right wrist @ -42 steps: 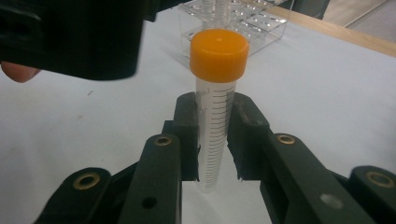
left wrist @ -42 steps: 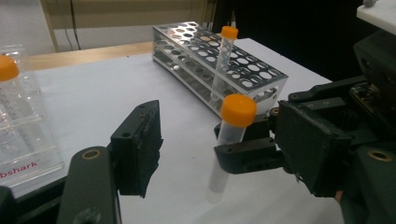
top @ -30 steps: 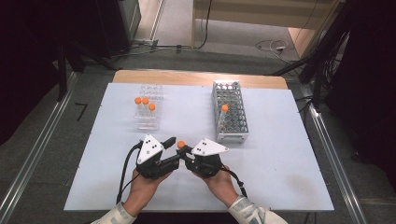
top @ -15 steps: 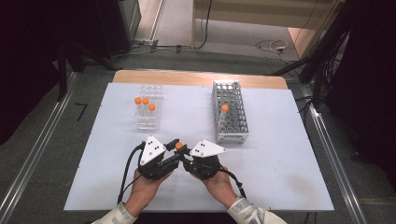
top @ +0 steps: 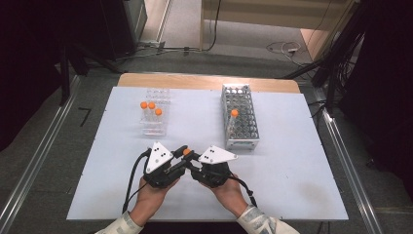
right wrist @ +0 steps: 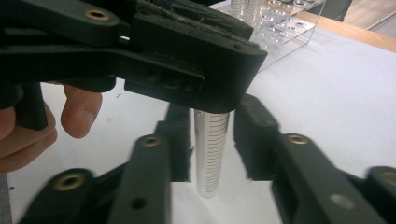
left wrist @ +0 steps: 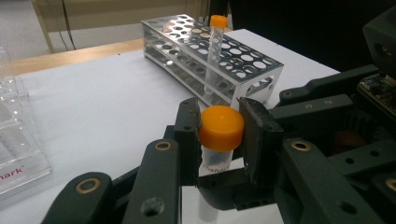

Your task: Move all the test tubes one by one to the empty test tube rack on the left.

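The clear plastic tube with an orange screw cap (left wrist: 219, 135) stands pinched at its cap by the left gripper (left wrist: 219, 128), well in front of the metal tube rack (top: 239, 117). The right gripper (right wrist: 212, 140), its jaws just opening, flanks the tube's body without touching. One capped tube (top: 234, 119) stands in that rack; three (top: 151, 108) in the clear rack (top: 155, 127) to its left. Bare white tabletop (top: 292, 161) surrounds both hands.

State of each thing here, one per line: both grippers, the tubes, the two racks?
Left gripper: shut on the held tube's orange cap.
Right gripper: jaws just opening, off the tube body.
Held tube: capped, upright.
Metal rack: one capped tube standing in it.
Clear rack: three capped tubes standing.
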The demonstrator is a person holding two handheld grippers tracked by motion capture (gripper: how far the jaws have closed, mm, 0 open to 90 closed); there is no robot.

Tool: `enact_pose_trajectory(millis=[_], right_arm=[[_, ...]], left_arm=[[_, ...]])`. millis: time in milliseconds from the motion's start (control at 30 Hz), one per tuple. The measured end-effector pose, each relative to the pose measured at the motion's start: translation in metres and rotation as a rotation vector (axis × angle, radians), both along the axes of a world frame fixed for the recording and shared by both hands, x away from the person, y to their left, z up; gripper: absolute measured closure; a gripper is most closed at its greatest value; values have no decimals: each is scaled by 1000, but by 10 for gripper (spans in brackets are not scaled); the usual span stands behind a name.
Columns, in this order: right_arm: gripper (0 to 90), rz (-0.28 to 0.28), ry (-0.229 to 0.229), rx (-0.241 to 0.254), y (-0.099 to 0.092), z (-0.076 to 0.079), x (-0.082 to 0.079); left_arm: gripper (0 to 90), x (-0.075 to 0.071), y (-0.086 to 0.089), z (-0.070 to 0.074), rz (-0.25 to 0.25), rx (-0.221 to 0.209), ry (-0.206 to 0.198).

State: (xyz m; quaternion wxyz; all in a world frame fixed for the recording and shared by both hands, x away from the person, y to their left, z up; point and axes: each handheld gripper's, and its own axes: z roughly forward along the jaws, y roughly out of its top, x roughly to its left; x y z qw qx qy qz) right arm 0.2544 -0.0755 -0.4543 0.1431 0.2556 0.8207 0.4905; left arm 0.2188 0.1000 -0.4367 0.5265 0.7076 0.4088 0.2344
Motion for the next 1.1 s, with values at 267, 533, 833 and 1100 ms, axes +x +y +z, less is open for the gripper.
enact_pose_trajectory(millis=[267,533,833,1100], right_arm=[[250,-39,24,-4,-8,3,4],[220,-61,38,-2,-20,4,5],[221,-88,32,1,-36,6,6],[223,-115,26,6,-53,9,5]], left_arm=[[695,4,7,2,26,-16,2],[695,8,17,6,52,-33,8],[695,15,32,13,97,-57,-2],[695,28,50,23,158,-78,-7]])
